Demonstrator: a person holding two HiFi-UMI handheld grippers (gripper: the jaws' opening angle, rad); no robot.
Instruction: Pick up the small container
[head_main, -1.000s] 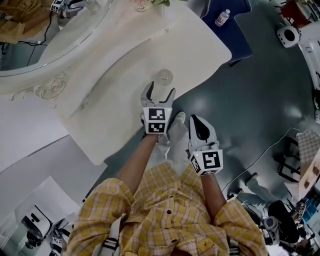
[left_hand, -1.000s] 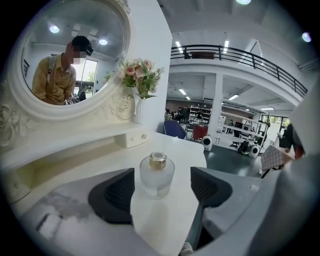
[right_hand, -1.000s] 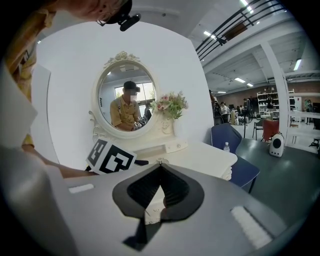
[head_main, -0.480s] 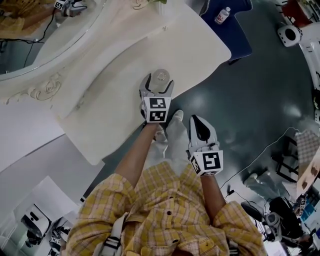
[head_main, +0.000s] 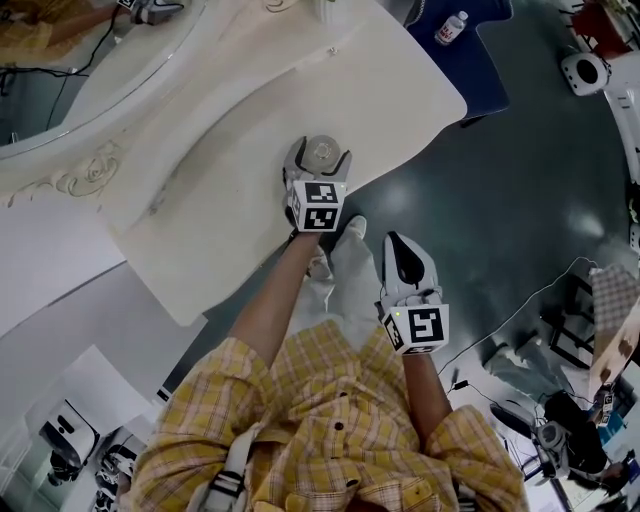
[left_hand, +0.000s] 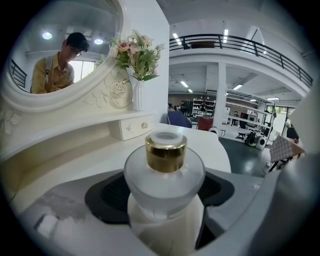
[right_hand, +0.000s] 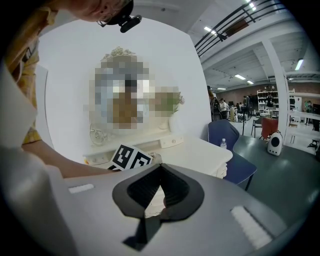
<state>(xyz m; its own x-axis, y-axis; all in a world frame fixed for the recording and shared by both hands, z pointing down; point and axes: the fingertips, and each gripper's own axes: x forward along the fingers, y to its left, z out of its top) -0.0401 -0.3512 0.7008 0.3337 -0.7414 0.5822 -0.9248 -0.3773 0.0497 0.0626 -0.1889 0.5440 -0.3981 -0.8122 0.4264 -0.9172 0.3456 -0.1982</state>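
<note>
The small container (head_main: 322, 152) is a frosted glass bottle with a gold collar, standing upright near the front edge of the white dressing table (head_main: 380, 90). My left gripper (head_main: 318, 165) reaches round it, open, one finger on each side. In the left gripper view the container (left_hand: 164, 172) fills the space between the wide jaws of the left gripper (left_hand: 164, 202), with dark gaps beside it. My right gripper (head_main: 402, 252) hangs off the table over the floor, shut and empty. In its own view the right gripper (right_hand: 157, 175) shows its pads meeting.
An oval mirror (head_main: 90, 60) in a carved frame backs the table. A vase of flowers (left_hand: 136, 75) and a small drawer (left_hand: 132, 127) stand behind the container. A blue chair (head_main: 470, 50) with a water bottle (head_main: 450, 28) stands beyond the table's right end.
My left gripper has moved forward over the table edge and now has the container between its jaws, which stand wider than before. The right gripper has barely moved.
</note>
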